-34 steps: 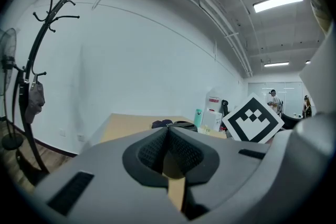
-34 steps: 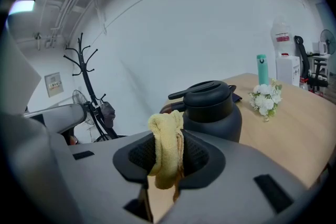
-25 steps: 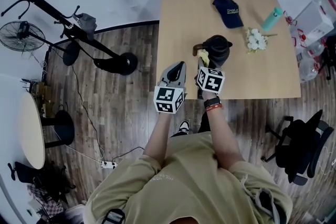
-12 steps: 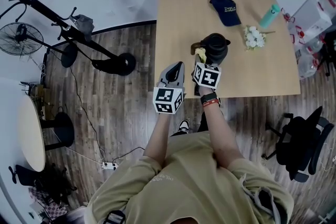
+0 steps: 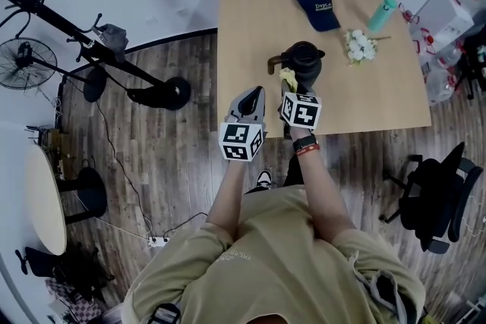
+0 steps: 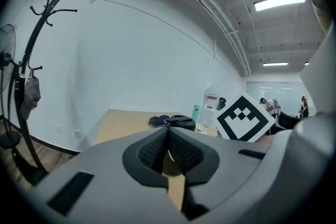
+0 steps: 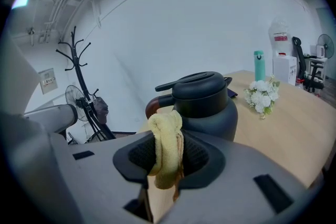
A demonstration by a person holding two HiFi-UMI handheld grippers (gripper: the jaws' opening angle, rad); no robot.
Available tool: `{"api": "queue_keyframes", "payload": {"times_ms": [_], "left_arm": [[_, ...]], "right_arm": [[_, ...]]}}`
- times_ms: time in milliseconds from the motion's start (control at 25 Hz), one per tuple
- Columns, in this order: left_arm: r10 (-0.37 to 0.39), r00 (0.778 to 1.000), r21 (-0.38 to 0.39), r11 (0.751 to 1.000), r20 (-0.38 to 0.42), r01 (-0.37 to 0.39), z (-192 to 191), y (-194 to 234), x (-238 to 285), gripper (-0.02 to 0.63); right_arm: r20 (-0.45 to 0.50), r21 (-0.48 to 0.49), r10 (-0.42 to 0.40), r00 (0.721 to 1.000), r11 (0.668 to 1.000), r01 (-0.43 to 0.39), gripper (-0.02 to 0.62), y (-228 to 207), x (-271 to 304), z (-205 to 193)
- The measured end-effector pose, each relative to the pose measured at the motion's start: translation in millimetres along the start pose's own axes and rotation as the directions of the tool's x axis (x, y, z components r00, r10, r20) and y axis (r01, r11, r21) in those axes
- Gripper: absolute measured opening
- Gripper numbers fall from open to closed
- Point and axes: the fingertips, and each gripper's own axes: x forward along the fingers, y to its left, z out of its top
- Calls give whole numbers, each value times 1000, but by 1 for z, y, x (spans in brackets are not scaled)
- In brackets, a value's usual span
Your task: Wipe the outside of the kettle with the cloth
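Note:
A black kettle [image 5: 302,63] with a brown handle stands near the table's front edge; in the right gripper view the kettle [image 7: 206,105] is just beyond the jaws. My right gripper [image 5: 289,85] is shut on a folded yellow cloth [image 7: 166,147], and the cloth [image 5: 288,78] sits close against the kettle's near side. My left gripper [image 5: 254,97] hangs left of it at the table's front edge, jaws shut with nothing between them. In the left gripper view, the gripper [image 6: 167,150] points over the tabletop and the kettle's lid [image 6: 179,123] shows far off.
On the wooden table [image 5: 250,19] lie a dark cap [image 5: 316,7], a teal bottle [image 5: 381,13] and white flowers [image 5: 357,46]. A coat stand [image 5: 99,57] and a fan [image 5: 27,63] are at the left. A black office chair [image 5: 440,197] is at the right.
My right gripper with the cloth has moved a little forward toward the kettle's side. The left gripper has hardly moved.

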Motion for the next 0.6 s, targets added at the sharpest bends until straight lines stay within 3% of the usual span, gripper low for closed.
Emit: {"api": "queue_keyframes", "payload": {"times_ms": [600], "left_arm": [[-80, 996, 35, 996, -27, 81, -12, -34, 18, 20]], "right_arm": [[23, 0, -54, 998, 999, 54, 117, -39, -32, -4]]}}
